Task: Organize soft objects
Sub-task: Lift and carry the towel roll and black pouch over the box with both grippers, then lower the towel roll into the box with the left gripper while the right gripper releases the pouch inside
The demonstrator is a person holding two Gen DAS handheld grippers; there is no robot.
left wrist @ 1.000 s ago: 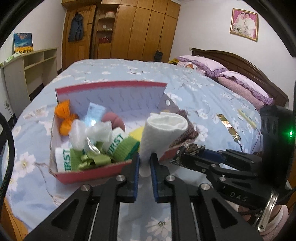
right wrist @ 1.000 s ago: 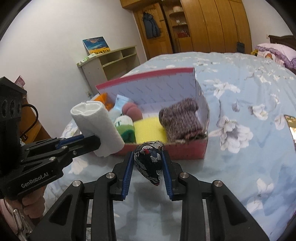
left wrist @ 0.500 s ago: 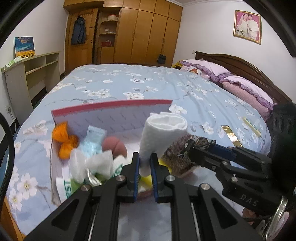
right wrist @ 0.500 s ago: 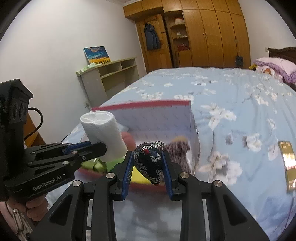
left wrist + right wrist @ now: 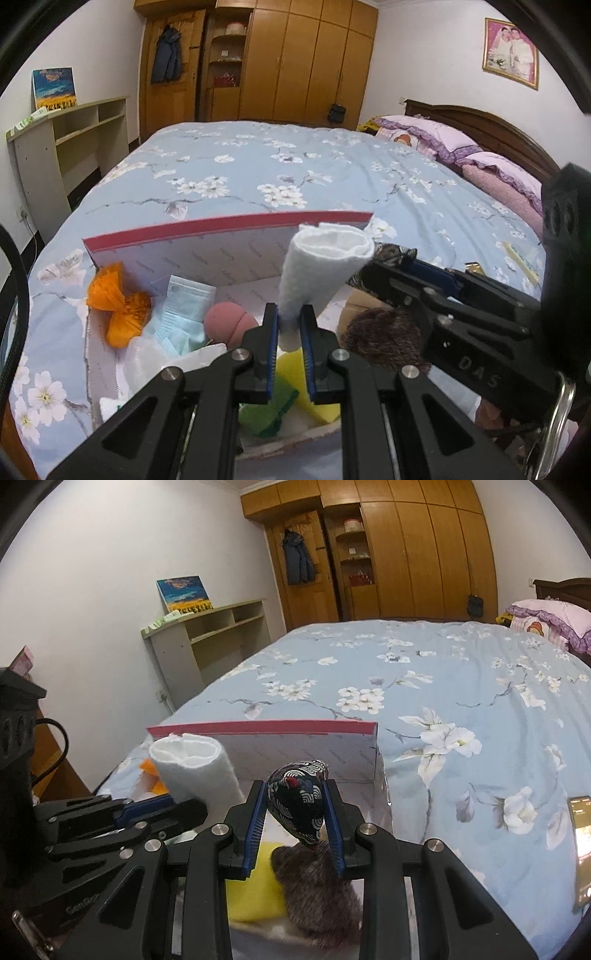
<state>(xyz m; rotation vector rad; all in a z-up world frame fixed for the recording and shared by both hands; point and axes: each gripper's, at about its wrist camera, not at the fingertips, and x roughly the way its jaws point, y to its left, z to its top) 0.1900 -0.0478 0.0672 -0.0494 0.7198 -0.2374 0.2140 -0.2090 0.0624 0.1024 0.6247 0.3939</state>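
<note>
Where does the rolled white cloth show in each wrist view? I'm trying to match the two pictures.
Left wrist view: the rolled white cloth stands centre frame, pinched in the left tool, over the box.
Right wrist view: the cloth sits at left of centre, beside the patterned pouch in the right tool.
Shared landmark: the box's pink-edged back wall.

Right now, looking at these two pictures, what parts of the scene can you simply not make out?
- Left wrist view: the box's near wall sits behind the left gripper, which grips the white roll.
- Left wrist view: the green item is mostly covered by the fingers.
- Right wrist view: the right gripper clamps the patterned pouch; its lower tip is hidden.
- Right wrist view: the phone is cut off by the edge.
</note>
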